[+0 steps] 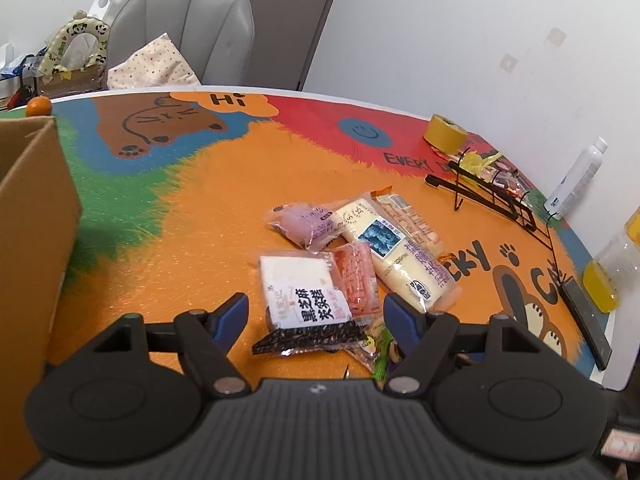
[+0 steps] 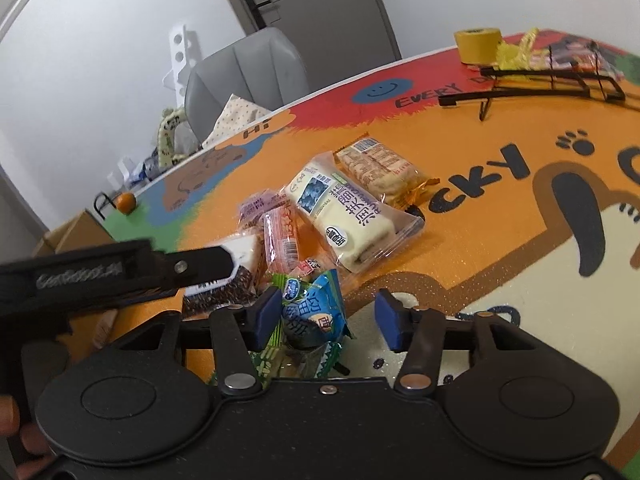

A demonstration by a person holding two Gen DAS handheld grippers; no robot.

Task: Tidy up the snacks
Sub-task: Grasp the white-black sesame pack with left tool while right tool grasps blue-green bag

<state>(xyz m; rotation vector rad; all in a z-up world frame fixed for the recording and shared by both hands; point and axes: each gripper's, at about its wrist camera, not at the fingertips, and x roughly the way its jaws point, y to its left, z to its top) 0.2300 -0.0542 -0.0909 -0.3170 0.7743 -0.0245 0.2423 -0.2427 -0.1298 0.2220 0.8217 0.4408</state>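
Seeing the blue packet only from my right tool, part-open around it; left tool half-open astride the cake pack.

It looks like a lived-in home room. A table wears a bright cartoon cover with a bear, paw prints and "Hi". A padded grey chair holding a dotted cushion stands at its far edge, before plain white walls and a grey door. Household clutter crowds the far left corner.
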